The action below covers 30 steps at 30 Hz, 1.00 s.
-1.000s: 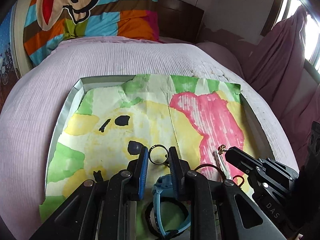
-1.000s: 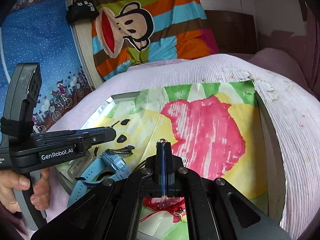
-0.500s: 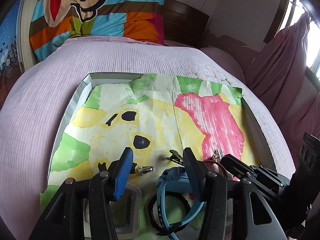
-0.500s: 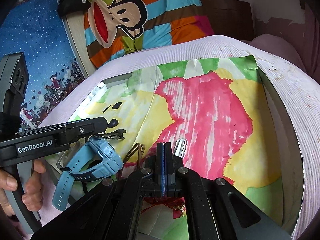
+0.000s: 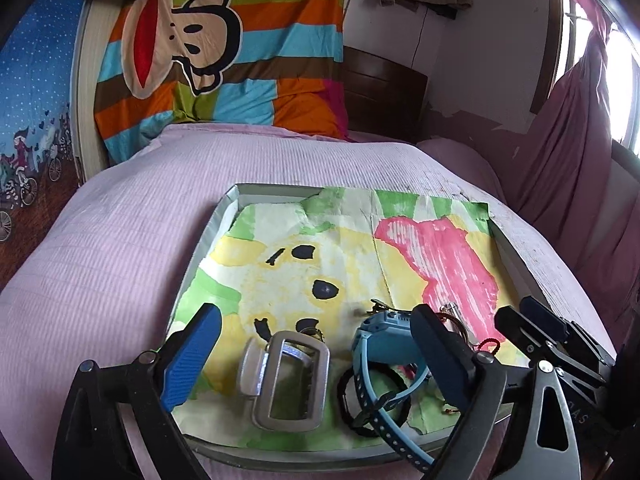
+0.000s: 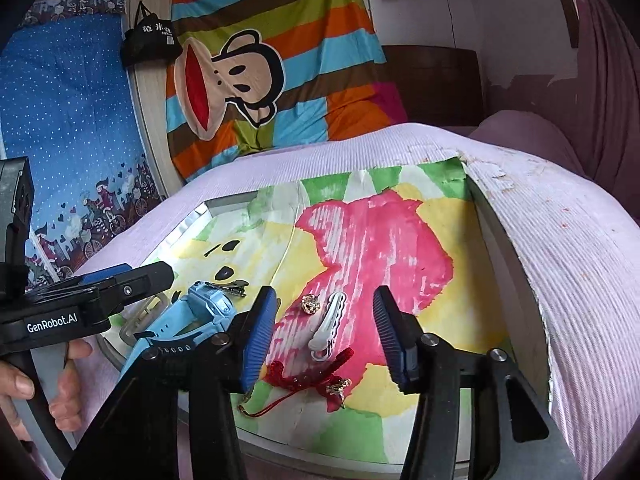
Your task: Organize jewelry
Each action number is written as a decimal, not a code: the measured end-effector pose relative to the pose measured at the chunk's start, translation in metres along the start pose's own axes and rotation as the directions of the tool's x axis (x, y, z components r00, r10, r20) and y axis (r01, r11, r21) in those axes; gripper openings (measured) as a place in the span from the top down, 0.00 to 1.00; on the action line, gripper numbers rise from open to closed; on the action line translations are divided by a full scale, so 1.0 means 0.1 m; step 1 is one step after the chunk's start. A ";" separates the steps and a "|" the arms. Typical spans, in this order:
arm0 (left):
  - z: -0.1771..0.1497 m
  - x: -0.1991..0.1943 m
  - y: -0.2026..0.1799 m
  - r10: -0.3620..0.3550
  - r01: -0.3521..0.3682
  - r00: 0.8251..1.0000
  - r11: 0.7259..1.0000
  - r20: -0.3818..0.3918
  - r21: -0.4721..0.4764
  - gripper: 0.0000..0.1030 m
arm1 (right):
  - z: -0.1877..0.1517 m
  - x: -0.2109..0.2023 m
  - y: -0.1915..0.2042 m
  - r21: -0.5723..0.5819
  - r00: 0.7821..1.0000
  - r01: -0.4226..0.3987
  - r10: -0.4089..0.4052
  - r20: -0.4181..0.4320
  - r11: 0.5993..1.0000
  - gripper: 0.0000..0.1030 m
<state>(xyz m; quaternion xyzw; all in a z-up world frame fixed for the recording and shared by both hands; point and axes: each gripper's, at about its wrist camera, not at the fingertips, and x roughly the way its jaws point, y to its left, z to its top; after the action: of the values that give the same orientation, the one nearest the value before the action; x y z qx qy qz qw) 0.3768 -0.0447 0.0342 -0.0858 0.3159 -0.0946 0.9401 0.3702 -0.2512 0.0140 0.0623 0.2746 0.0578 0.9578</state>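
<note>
Blue watch (image 5: 384, 344) lies on its side near the tray's (image 5: 208, 236) front edge, strap curling over a black hair tie (image 5: 346, 392), and just left of it sits a silver buckle (image 5: 290, 380) on the painted paper (image 5: 360, 264) lining the tray. Left gripper (image 5: 316, 344) hangs over both, jaws opening wide, pads clear of the buckle and watch between them. Over on the pink patch, a white hair clip (image 6: 329, 326) lies beside a small gold stud (image 6: 310, 303), with a red cord bracelet (image 6: 308, 376) just in front, nearer the camera. Right gripper (image 6: 326, 332) straddles them, jaws opening, nothing pinched; the clip lies free between the pads. A dark clip (image 6: 226, 286) rests just behind the watch. Tray sits on a lilac bedspread (image 5: 120, 248), striped monkey pillow (image 5: 208, 64) behind.
</note>
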 end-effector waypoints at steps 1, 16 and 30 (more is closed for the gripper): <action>-0.02 -0.04 0.03 0.007 -0.007 1.000 1.000 0.017 -0.005 0.03 | 0.00 -0.05 -0.01 -0.002 1.000 0.004 -0.004 0.017 1.000 0.46; -0.27 -0.62 0.15 0.070 -0.071 0.971 0.997 0.227 -0.001 0.00 | -0.10 -0.61 0.06 -0.021 0.985 0.011 -0.007 0.172 1.000 0.01; -0.54 -1.13 0.15 0.101 -0.110 0.938 0.994 0.331 0.006 0.00 | -0.28 -1.11 0.13 -0.030 0.971 -0.002 0.009 0.240 1.000 0.01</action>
<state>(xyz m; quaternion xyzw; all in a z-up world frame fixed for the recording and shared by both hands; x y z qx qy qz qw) 0.2571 -0.0092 0.0540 -0.0720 0.1570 -0.0323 0.9844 0.2609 -0.2521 0.0498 0.0553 0.1555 0.0566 0.9847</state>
